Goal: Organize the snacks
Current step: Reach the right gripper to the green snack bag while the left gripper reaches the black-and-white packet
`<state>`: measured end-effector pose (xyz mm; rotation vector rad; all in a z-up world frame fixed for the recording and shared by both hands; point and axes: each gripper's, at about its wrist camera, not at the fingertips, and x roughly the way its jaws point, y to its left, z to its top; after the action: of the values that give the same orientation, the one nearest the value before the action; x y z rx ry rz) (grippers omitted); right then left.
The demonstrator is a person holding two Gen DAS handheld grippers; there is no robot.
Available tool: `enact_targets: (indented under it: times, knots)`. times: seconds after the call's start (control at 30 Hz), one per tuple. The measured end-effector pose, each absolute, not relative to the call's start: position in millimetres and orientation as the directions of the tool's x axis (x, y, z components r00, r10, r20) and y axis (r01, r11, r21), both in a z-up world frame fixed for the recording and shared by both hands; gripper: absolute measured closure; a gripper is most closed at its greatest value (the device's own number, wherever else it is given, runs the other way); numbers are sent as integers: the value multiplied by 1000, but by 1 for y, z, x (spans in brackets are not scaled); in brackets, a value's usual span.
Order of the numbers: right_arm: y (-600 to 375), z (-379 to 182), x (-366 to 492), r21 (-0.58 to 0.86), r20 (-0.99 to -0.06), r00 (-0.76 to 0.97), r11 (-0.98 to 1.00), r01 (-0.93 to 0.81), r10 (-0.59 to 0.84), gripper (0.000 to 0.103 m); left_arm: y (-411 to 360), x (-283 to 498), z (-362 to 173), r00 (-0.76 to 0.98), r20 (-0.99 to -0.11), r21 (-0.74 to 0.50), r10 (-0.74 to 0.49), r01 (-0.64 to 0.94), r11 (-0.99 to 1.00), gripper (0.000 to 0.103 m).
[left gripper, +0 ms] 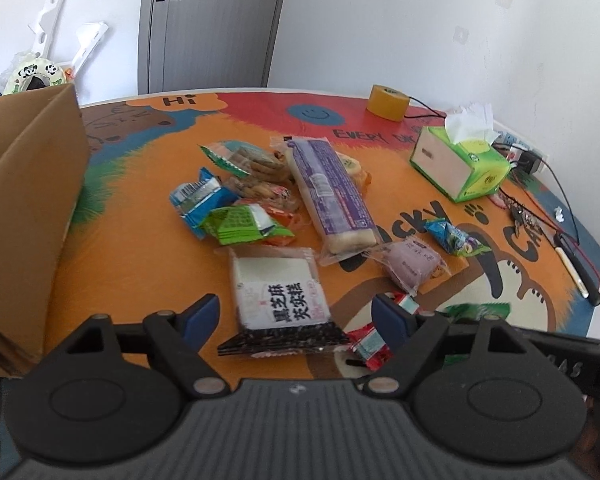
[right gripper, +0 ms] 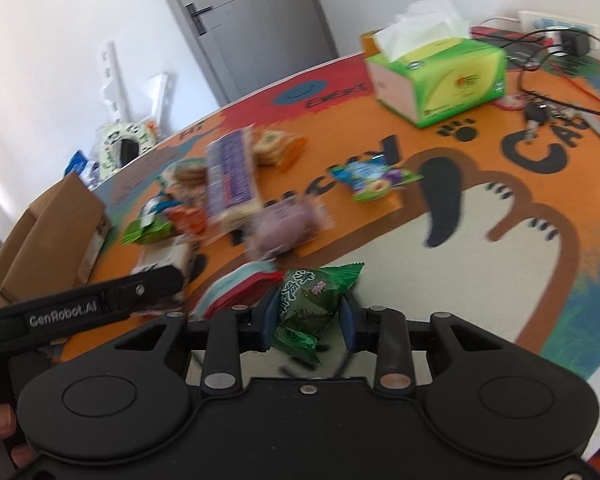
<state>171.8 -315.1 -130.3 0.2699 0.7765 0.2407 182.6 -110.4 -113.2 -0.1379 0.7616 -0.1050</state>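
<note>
We tilt both grippers down over the orange cartoon-printed table mat [left gripper: 148,248]. Our left gripper [left gripper: 296,312] spreads wide around the flat white-and-black cake packet [left gripper: 278,300], not touching it. Our right gripper [right gripper: 310,312] has narrowed onto the small green crinkled candy packet [right gripper: 314,300], pads pressing it.

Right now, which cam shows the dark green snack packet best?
Right wrist view: the dark green snack packet sits centred between the right claw's pads, printed lettering readable. The left wrist view shows only a green sliver of it at the lower right, behind that claw's linkage.
</note>
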Motion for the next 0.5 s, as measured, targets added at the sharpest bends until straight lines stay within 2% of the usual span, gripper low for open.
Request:
enact_targets:
  times: [0.2, 0.33, 0.4, 0.5]
  knots:
    - [-331, -132, 173, 325, -648, 706, 942, -81, 284, 70, -117, 188, -122, 726, -682, -114, -86, 11, 993, 21]
    - [-330, -132, 172, 312, -648, 710, 946, -82, 276, 66, -118, 190, -127, 728, -682, -103, -74, 5, 995, 21]
    - [-329, -132, 171, 305, -650, 709, 948, -86, 273, 61, -119, 189, -129, 732, -678, -94, -72, 11, 995, 24]
    - [-325, -130, 167, 298, -653, 707, 950, -89, 271, 48, -120, 188, -129, 740, -669, -80, -62, 11, 997, 33]
